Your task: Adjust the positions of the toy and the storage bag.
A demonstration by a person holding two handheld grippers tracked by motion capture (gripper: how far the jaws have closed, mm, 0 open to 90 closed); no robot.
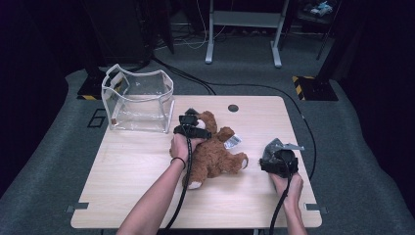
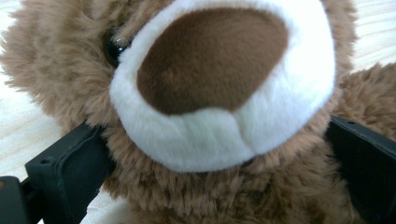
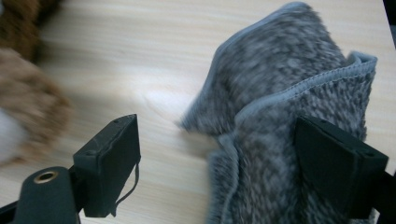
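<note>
Teddy bear (image 1: 213,154) sprawled mid-frame, head between left tool (image 1: 192,128) pads, spread wide, unclamped. Right tool (image 1: 279,164) lower right, apart, straddling grey cloth (image 3: 280,116) edge.

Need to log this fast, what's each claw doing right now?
Left claw: open around the teddy bear's head, grip cannot be told.
Right claw: open, grey cloth between its jaws.

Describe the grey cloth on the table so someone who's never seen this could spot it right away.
Start at the light wooden table and go to its right side, past the brown teddy bear lying in the middle. The grey cloth lies crumpled there at the right gripper. It is fuzzy, mottled grey with a stitched pale hem, unlike the brown bear.
</note>
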